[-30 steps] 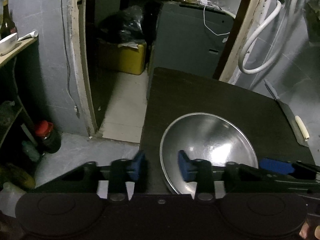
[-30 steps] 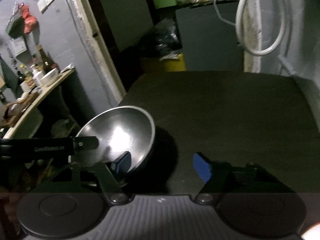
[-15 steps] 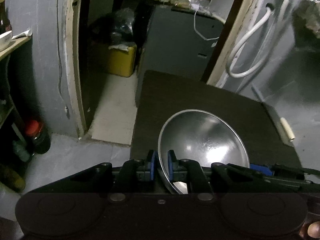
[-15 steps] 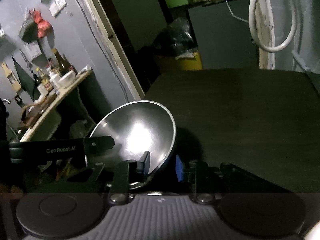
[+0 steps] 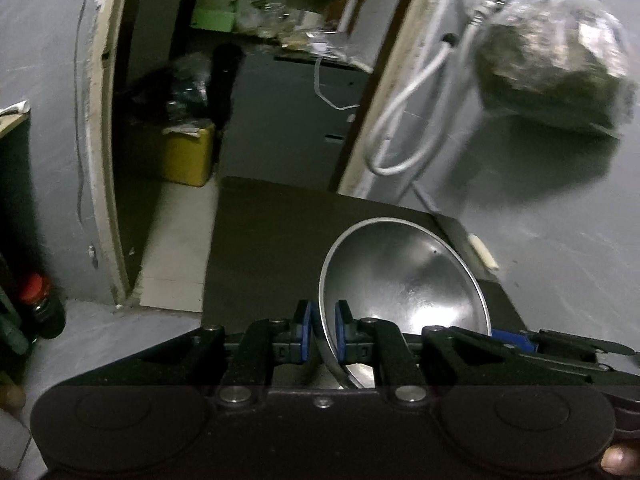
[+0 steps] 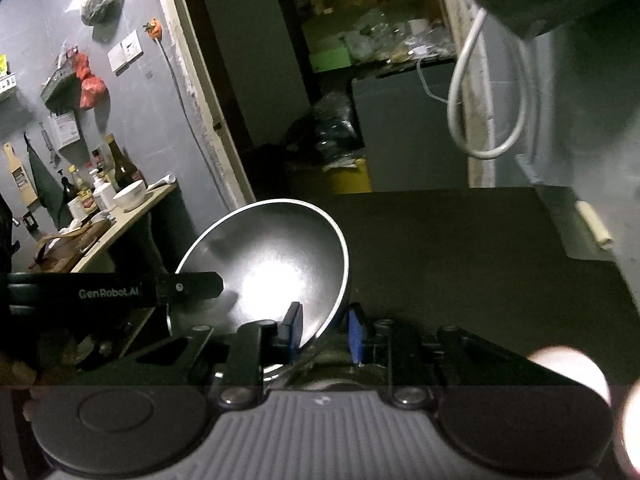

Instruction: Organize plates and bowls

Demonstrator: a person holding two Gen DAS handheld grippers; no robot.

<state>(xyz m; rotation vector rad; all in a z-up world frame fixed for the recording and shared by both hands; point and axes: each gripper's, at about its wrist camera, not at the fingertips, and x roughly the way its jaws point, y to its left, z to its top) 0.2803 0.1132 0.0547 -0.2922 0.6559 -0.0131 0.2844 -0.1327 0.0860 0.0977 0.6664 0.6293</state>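
A large shiny steel bowl (image 5: 404, 276) is held up over the dark table (image 5: 272, 240). My left gripper (image 5: 322, 332) is shut on the bowl's near left rim, which passes between its blue pads. In the right wrist view the same bowl (image 6: 268, 264) is tilted, and my right gripper (image 6: 326, 334) is shut on its right rim. The left gripper's black arm (image 6: 112, 290) reaches the bowl from the left. The right gripper's blue pad (image 5: 514, 340) shows behind the bowl in the left wrist view.
A knife with a pale handle (image 5: 482, 254) lies at the table's right edge. A plastic bag (image 5: 552, 64) and white hose (image 5: 404, 120) hang on the wall. A shelf with bottles and a white bowl (image 6: 128, 196) stands at left. A doorway with a yellow bin (image 5: 188, 156) is behind.
Both grippers closed on the bowl's rim, left and right. The bowl has been lifted off the table and tilted, and both views have risen.
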